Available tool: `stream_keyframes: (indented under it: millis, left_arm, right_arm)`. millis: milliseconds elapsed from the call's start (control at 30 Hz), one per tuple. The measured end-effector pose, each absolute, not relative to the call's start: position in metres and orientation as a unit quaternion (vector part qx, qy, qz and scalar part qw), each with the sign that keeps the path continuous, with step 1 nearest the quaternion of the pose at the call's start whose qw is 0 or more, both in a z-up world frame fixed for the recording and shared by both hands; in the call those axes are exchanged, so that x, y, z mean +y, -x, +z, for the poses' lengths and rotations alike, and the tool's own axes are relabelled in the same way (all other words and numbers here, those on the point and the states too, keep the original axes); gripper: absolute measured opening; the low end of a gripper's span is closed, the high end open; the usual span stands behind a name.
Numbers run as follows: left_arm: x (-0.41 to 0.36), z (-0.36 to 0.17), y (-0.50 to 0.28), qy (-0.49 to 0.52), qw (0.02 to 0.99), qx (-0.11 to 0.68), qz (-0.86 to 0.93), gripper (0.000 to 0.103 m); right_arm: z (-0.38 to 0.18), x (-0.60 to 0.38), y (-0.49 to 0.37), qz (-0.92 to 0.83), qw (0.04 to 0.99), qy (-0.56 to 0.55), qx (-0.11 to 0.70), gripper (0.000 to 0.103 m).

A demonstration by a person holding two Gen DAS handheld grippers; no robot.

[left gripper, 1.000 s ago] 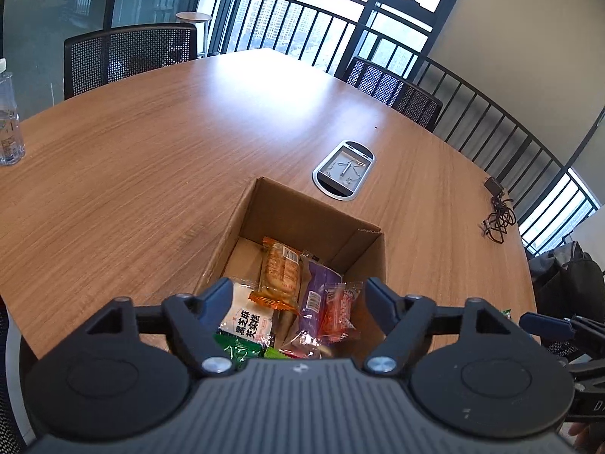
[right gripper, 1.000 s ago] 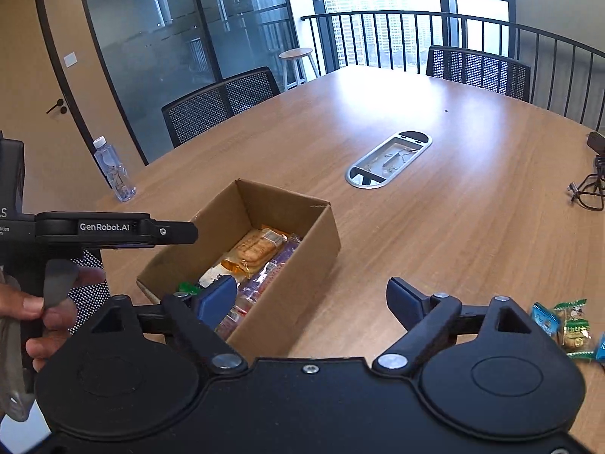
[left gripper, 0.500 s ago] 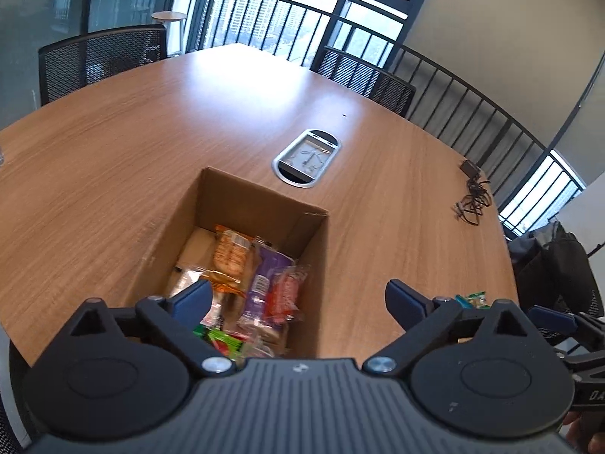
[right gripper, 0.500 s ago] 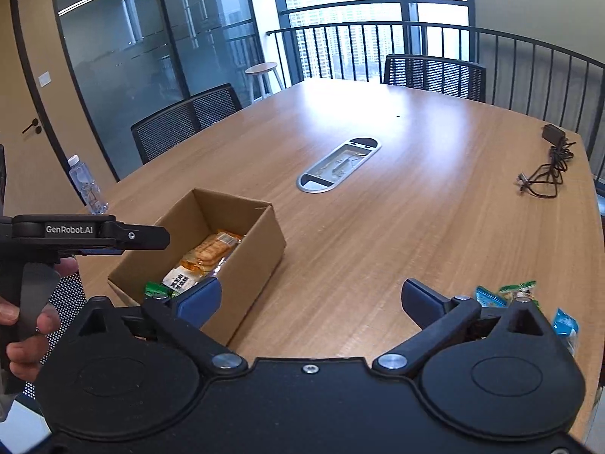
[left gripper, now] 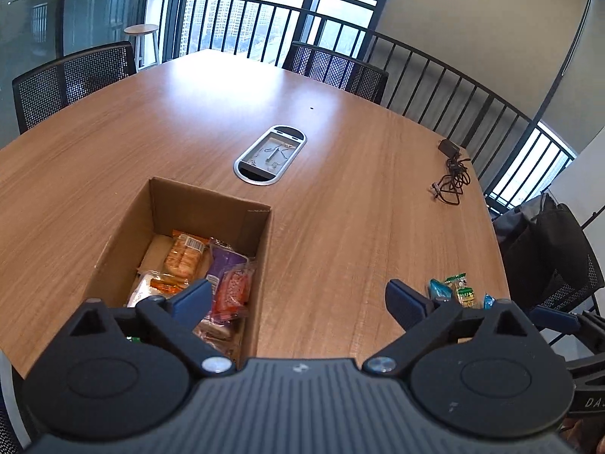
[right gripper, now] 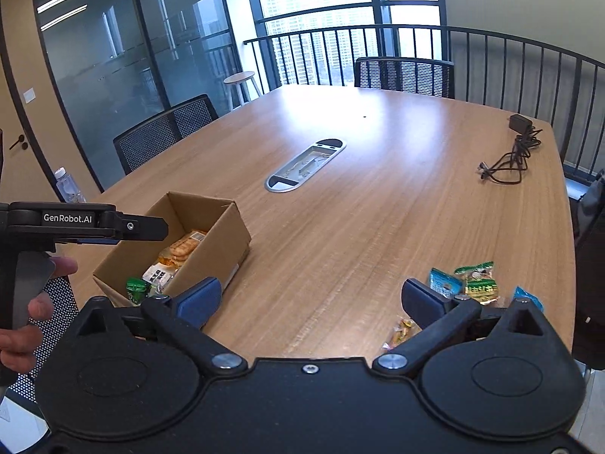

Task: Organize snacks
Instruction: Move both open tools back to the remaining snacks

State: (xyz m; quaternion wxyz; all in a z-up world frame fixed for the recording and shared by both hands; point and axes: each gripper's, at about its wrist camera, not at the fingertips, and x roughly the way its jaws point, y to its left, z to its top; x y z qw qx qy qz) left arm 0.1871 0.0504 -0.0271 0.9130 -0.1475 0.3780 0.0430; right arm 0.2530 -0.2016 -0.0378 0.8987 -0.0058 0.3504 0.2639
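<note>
Where glossy packets [left gripper: 225,285] crowd it, corrugated cardboard box [left gripper: 191,198] stands rectangular.

open cardboard box [left gripper: 261,249] holds packets; loose snacks [right gripper: 474,283] lie well apart.

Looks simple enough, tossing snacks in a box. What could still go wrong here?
The small blue and green snack packets lie near the wooden table's edge, so the open right gripper might nudge one off. The brown cardboard box is light, and the open left gripper could push it.
</note>
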Motion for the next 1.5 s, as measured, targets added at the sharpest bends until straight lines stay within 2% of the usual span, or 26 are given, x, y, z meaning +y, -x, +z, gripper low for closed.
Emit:
stream_keyframes:
  millis: [600, 1400, 1500]
  left_arm:
    - [0.01, -0.037, -0.2, 0.17, 0.912, 0.374, 0.002, 0.098]
    - [-0.072, -0.095, -0.238, 0.168, 0.892, 0.414, -0.07, 0.097]
    - [-0.084, -0.108, -0.244, 0.166, 0.886, 0.426, -0.078, 0.095]
  right_arm:
    - [-0.05, -0.26, -0.251, 0.22, 0.911, -0.019, 0.349, 0.103]
    - [-0.109, -0.332, -0.266, 0.117, 0.914, -0.077, 0.38, 0.103]
    - [-0.116, -0.334, -0.268, 0.112, 0.914, -0.073, 0.383, 0.102]
